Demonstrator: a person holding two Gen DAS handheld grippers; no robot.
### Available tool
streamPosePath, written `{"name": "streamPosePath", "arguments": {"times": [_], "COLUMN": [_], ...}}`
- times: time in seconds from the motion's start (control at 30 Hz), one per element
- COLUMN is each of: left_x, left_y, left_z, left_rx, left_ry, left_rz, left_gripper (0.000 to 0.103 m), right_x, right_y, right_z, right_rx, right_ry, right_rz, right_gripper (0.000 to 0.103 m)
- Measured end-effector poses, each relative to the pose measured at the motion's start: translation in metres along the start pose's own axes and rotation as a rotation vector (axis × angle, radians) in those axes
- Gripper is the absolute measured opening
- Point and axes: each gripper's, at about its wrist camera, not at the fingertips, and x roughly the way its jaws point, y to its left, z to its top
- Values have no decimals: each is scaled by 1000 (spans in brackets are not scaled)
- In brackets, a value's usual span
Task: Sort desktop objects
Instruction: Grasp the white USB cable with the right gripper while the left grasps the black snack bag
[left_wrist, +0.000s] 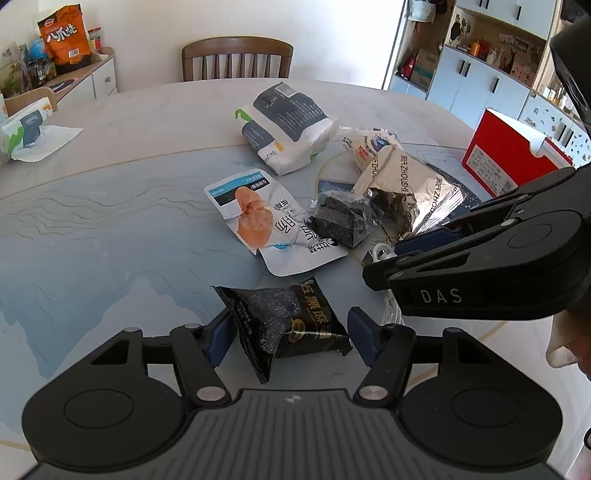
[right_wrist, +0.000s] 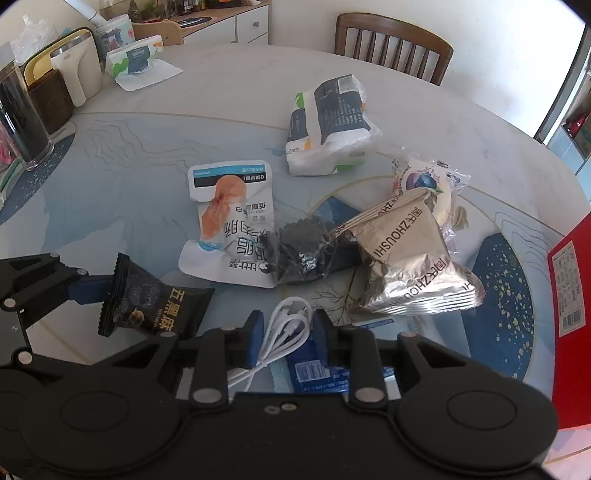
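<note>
My left gripper (left_wrist: 291, 338) is open, its blue pads on either side of a black snack packet (left_wrist: 286, 321) lying on the table; the packet also shows in the right wrist view (right_wrist: 147, 302). My right gripper (right_wrist: 286, 330) has its pads close around a coiled white cable (right_wrist: 286, 328); whether they press it is unclear. Ahead lie a white chicken pouch (right_wrist: 229, 221), a dark clear-wrapped snack (right_wrist: 303, 251), a silver-beige bag (right_wrist: 406, 258), a blueberry-print packet (right_wrist: 424, 181) and a tissue pack (right_wrist: 328, 125).
A red box (right_wrist: 570, 295) stands at the right edge. A blue sachet (right_wrist: 314, 369) lies under the right gripper. Jars and a white container (right_wrist: 74, 66) stand at the far left, with another tissue pack (right_wrist: 136, 59). A wooden chair (right_wrist: 391, 40) is behind the table.
</note>
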Motion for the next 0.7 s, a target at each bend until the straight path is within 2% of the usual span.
{"name": "streamPosePath", "arguments": {"times": [0.3,0.7], "left_x": [-4,-17], "left_y": [7,12], "left_z": [0,0], "left_rx": [-42,-90], "left_ry": [-9,-21], "left_rz": [-15,-44], "left_gripper": [58,58], "right_x": [-7,-21], "right_y": [-5,-14], "right_z": [-1,-5], "right_rx": [28,56], "right_ry": [-9,-28], "right_rz": [17,26], "right_gripper": [23,20]}}
